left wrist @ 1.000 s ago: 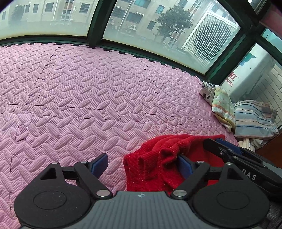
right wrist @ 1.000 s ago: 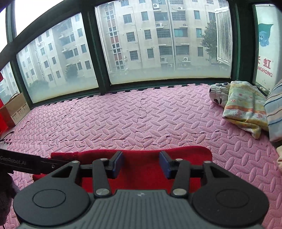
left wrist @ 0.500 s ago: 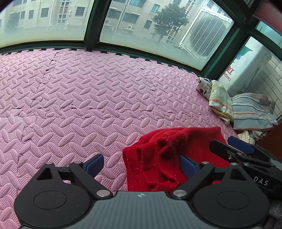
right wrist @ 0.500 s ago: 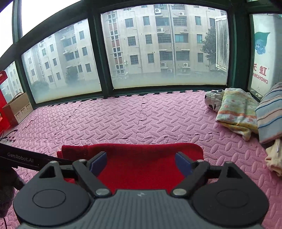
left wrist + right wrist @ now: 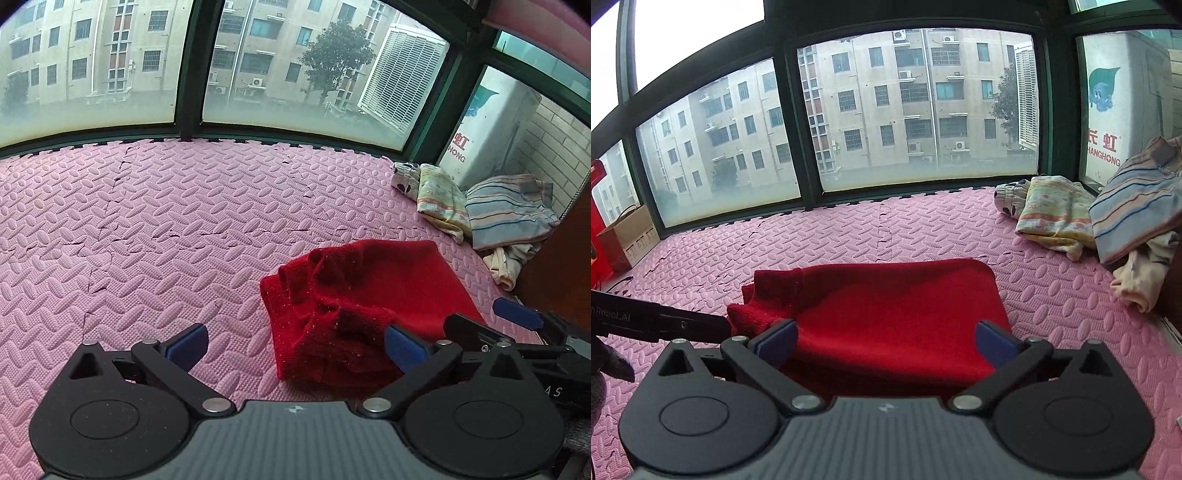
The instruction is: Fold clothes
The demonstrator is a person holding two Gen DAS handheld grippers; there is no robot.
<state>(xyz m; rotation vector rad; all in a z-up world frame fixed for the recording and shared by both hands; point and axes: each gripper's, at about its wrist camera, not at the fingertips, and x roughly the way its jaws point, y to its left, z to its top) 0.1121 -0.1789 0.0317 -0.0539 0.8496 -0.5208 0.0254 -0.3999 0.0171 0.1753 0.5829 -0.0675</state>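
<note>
Both grippers have drawn back from the folded red knitted sweater [image 5: 882, 314] since the earlier frames; left gripper [image 5: 295, 345] and right gripper [image 5: 886, 341] jaws are opening wide, pads off the cloth. Sweater lies flat on the pink textured foam mat [image 5: 147, 229]; farther off, a pile of striped and patterned clothes [image 5: 1108, 214] sits by the window [image 5: 919, 103].

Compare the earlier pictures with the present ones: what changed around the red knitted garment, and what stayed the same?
Both the left gripper and right gripper let go of the red knitted garment; their jaws are opening and they have drawn back. The garment stays folded on the pink foam mat; the clothes pile is unchanged.
</note>
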